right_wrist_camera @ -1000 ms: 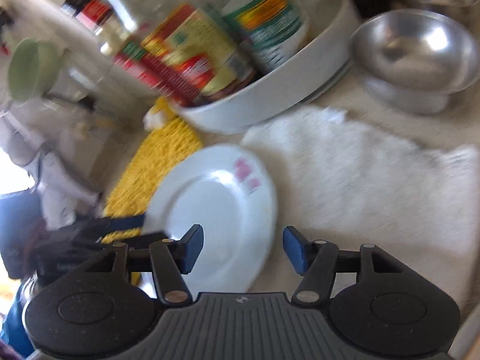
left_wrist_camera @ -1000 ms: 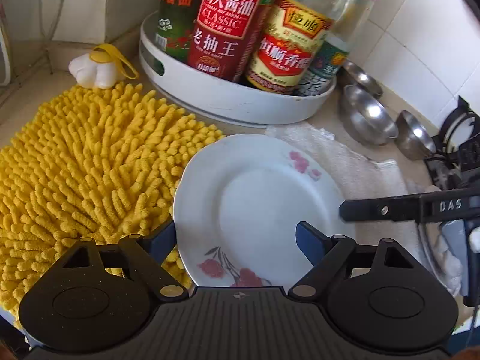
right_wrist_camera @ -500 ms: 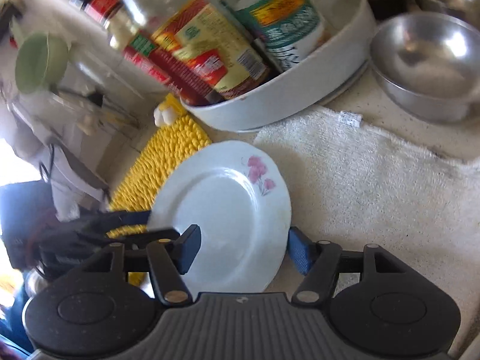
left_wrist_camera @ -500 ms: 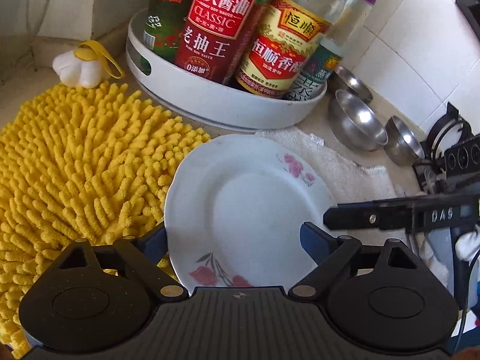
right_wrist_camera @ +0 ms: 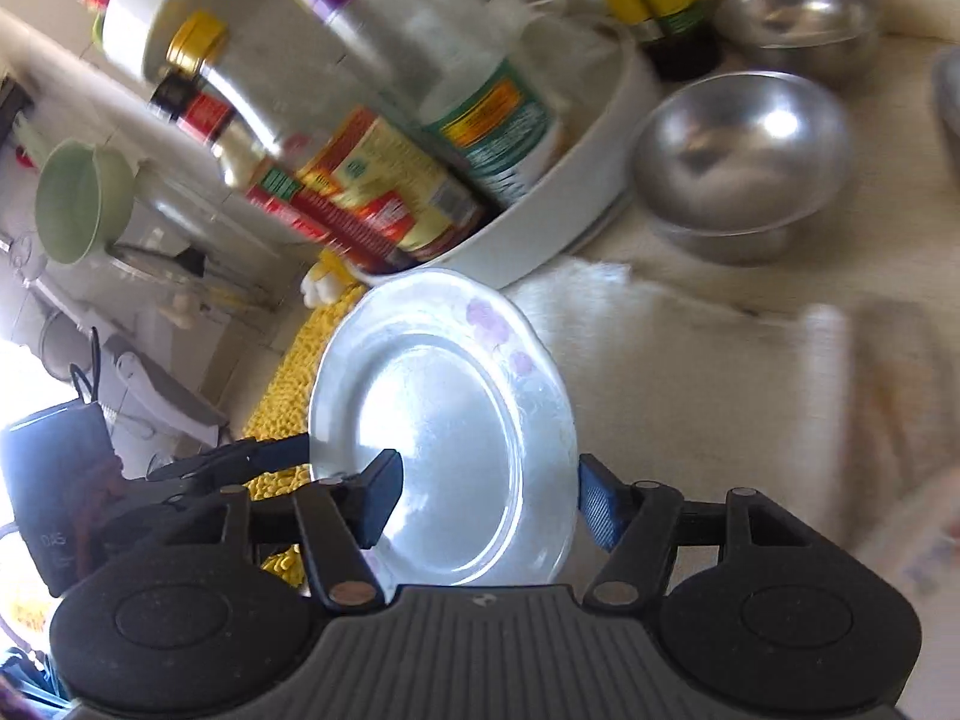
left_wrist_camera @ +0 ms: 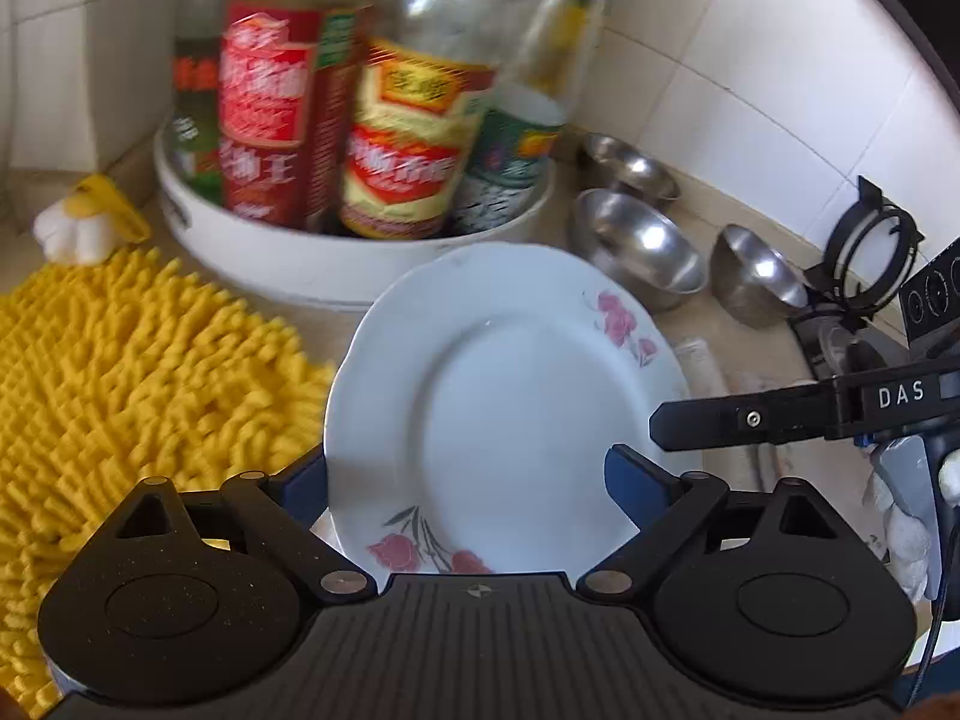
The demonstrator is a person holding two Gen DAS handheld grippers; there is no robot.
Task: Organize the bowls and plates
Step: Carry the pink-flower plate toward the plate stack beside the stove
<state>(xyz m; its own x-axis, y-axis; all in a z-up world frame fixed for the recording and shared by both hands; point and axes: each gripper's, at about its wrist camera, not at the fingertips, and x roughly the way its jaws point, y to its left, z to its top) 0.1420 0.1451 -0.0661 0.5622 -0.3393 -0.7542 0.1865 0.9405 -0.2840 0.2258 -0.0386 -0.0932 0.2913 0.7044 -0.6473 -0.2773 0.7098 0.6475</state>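
Note:
A white plate (left_wrist_camera: 498,396) with pink flowers is tilted up off the counter, its far rim in front of the white tray. It spans my left gripper (left_wrist_camera: 465,474), whose jaws are wide apart: the left finger sits behind the rim, the right finger in front. My right gripper (right_wrist_camera: 489,501) also straddles the plate (right_wrist_camera: 444,420) with jaws apart, one finger (right_wrist_camera: 381,495) over its face. A finger (left_wrist_camera: 744,420) of the right gripper reaches in at the plate's right edge. Three steel bowls (left_wrist_camera: 639,246) (left_wrist_camera: 630,165) (left_wrist_camera: 756,273) stand by the tiled wall.
A round white tray (left_wrist_camera: 288,252) of sauce bottles stands close behind the plate. A yellow shaggy mat (left_wrist_camera: 138,372) lies at the left and a white cloth (right_wrist_camera: 690,360) under and right of the plate. A stove burner (left_wrist_camera: 870,252) is at the far right.
The plate has come up off the cloth and tilted, now overlapping the tray in the left wrist view. Both cameras moved closer to the tray and bottles; jaw gaps look unchanged.

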